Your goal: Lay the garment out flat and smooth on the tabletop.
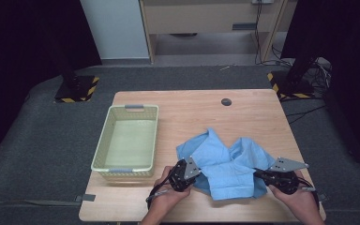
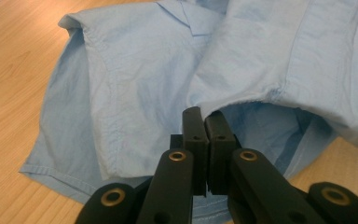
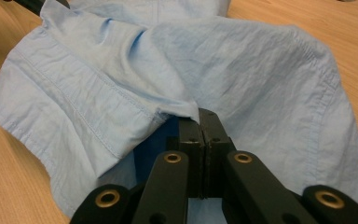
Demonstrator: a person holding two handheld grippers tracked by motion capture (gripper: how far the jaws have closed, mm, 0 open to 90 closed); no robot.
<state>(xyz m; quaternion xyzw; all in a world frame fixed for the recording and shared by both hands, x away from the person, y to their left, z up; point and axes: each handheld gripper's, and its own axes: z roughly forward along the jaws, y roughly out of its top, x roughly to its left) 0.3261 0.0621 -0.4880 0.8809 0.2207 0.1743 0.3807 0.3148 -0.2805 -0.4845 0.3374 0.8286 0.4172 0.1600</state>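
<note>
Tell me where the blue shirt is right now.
In the high view the blue shirt lies crumpled on the table's near right part, right of the basket, between both tongs.

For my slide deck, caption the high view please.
Left gripper and right gripper pinch a blue shirt beside a basket.

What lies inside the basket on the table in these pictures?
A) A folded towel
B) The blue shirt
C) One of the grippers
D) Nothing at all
D: in the high view the basket shows a bare bottom, while the blue shirt lies on the table to its right, pinched by the left gripper and the right gripper.
</note>
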